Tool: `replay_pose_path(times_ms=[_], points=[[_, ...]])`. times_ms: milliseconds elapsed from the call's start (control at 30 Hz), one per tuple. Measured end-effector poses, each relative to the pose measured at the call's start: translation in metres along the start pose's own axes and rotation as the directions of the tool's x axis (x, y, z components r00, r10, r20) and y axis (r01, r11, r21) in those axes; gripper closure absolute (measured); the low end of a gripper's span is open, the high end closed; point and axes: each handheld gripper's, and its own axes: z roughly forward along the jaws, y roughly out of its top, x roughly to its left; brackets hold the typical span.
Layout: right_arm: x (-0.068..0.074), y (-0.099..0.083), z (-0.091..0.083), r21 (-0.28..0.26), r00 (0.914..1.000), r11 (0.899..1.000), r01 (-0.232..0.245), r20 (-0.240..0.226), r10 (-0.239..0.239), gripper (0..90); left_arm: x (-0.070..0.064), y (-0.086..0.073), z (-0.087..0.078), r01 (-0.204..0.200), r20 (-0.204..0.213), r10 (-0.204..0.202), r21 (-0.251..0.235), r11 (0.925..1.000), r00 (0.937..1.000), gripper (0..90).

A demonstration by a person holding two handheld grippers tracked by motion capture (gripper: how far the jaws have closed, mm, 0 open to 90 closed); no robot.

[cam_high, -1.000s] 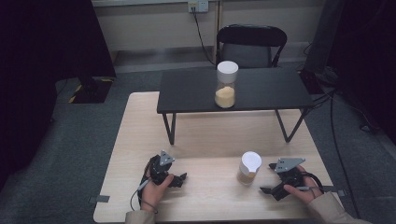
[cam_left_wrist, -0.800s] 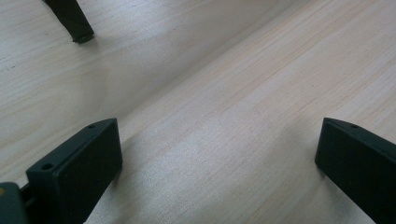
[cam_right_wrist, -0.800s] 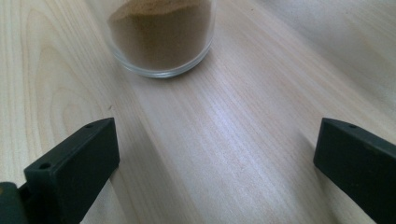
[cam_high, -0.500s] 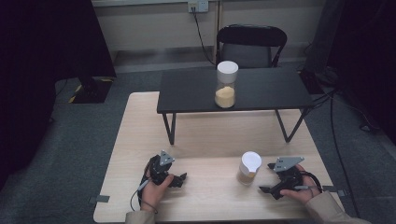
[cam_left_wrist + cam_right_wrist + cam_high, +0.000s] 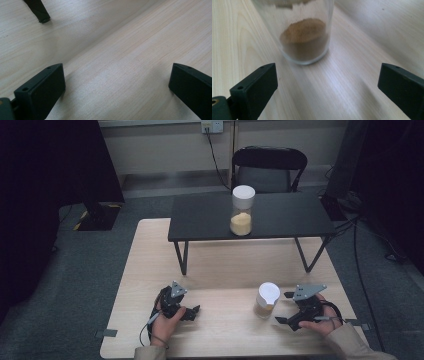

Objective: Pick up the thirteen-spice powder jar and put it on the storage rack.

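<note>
Right hand-held gripper (image 5: 283, 308) was edged closer to small jar (image 5: 266, 300) since earlier frame; left hand-held gripper (image 5: 193, 311) unmoved. Both jaw pairs were spread wide, empty. Jar stood upright on table (image 5: 220, 270), just beside right hand-held gripper. Glass-like wall judged smooth, slippery, breakable; little powder, light. Mid-wall grasp below white lid (image 5: 269, 292) judged best.

Grey carpet (image 5: 90, 285) — black chair (image 5: 269, 167) against pale wall (image 5: 160, 142).

A pale wooden table (image 5: 225, 265) carries a low black bench (image 5: 210, 220) and a white-lidded glass jar (image 5: 266, 300) of brown powder near its front edge.
</note>
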Motion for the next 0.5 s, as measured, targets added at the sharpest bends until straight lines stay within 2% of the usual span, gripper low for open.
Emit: replay_pose_path(times_ms=[233, 500], points=[[0.0011, 0.0074, 0.0063, -0.015, 0.9998, 1.000, 0.010, -0.017, -0.010, 1.3, 0.0000, 0.0000, 0.0000, 0.000, 0.000, 0.000, 0.000, 1.0000, 1.0000, 0.0], [0.0004, 0.0106, 0.0099, -0.059, 0.9990, 0.998, 0.004, -0.043, -0.007, 0.8, 0.0000, 0.0000, 0.0000, 0.000, 0.000, 0.000, 0.000, 1.0000, 1.0000, 0.0]])
